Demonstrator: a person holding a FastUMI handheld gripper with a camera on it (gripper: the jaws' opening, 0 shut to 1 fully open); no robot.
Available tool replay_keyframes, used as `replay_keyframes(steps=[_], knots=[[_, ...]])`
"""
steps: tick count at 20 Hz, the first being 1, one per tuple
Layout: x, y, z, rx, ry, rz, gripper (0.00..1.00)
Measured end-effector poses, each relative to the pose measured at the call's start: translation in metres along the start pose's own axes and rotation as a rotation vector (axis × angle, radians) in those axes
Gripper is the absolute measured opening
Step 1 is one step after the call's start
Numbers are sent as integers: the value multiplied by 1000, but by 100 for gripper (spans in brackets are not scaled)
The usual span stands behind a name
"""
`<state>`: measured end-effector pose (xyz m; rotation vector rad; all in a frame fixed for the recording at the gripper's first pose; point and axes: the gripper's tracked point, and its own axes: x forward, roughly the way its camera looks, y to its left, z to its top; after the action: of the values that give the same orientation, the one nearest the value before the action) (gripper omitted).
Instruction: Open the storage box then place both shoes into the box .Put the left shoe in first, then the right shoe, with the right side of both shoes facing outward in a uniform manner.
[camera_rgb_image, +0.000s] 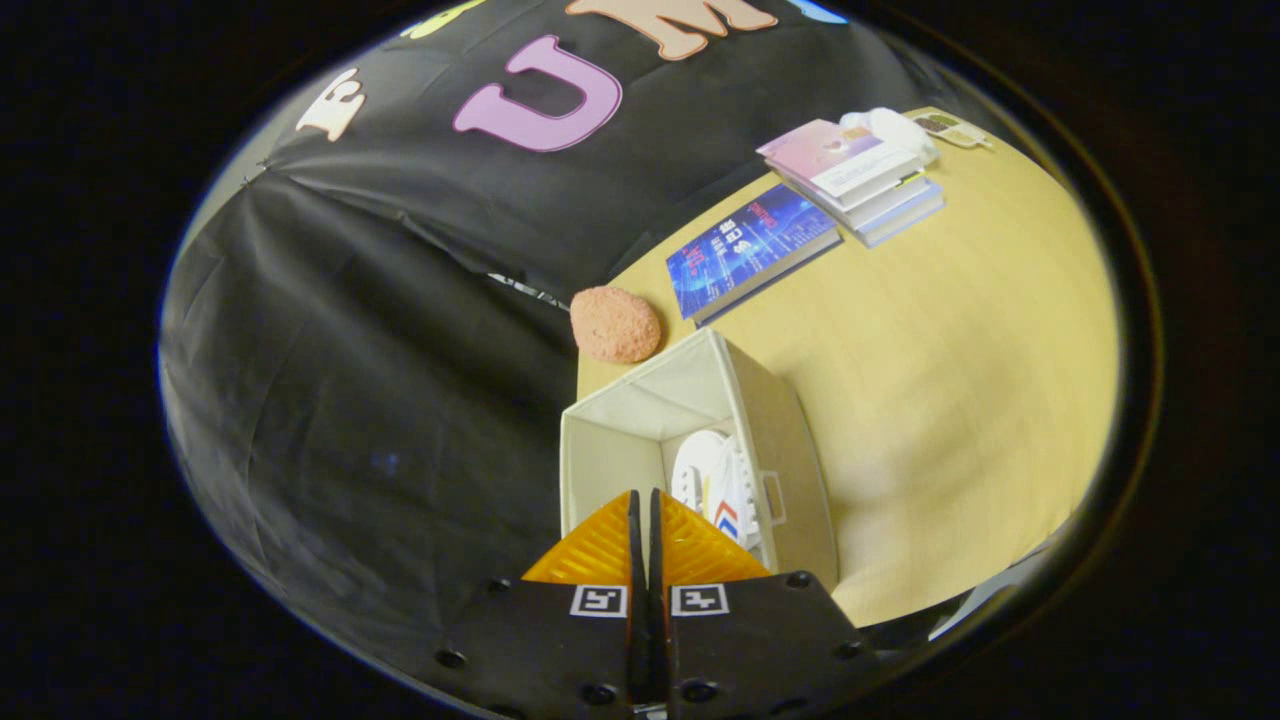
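White shoe (712, 482) in open box (790, 450) — just beyond closed, empty claw (643, 520)

The gripper (642, 520) carried two wedge-shaped, ridged fingers (600, 550) pressed together with nothing between them, each mounted on a black block bearing a square black-and-white marker toward 12 o'clock and round screw holes toward 6 o'clock.
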<state>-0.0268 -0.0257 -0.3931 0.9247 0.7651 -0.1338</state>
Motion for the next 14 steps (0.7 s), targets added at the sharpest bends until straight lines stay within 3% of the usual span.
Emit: replay_keyframes(steps=[6, 14], knots=[[-32, -15, 42, -62, -105, -3, 2], [-115, 2, 140, -289, -375, -24, 2]])
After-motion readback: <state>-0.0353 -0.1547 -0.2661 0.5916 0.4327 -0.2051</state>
